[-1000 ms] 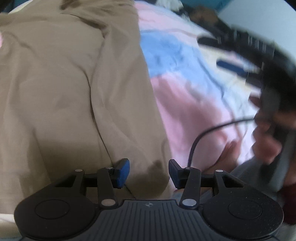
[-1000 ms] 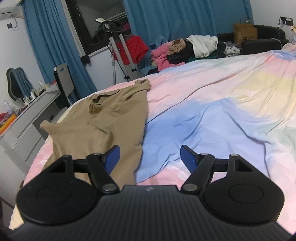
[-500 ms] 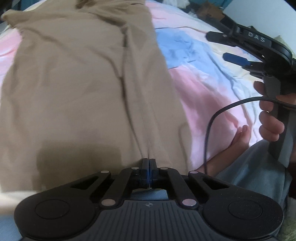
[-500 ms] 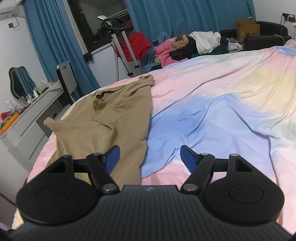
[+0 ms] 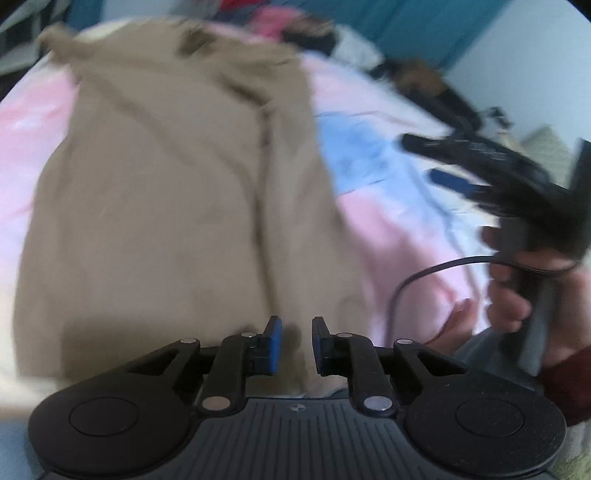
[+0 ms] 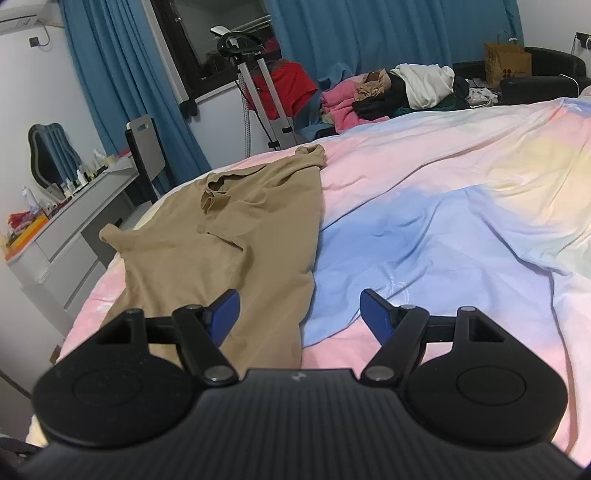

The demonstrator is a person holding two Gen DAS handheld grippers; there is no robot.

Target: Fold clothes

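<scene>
A tan shirt lies spread flat on the pastel bed sheet, collar end far from me. My left gripper is open with a narrow gap, right above the shirt's near hem. The left wrist view is blurred. The shirt also shows in the right wrist view, at the left of the bed. My right gripper is wide open and empty, held above the shirt's right edge and the sheet. It also shows in the left wrist view, in a hand at the right.
A pile of clothes lies at the far end of the bed. A grey dresser stands at the left bed edge. A steamer stand, blue curtains and a black armchair are behind.
My left gripper shut on the shirt's near hem half a second ago and has now opened, letting it go. The right gripper has drifted slightly and stays open.
</scene>
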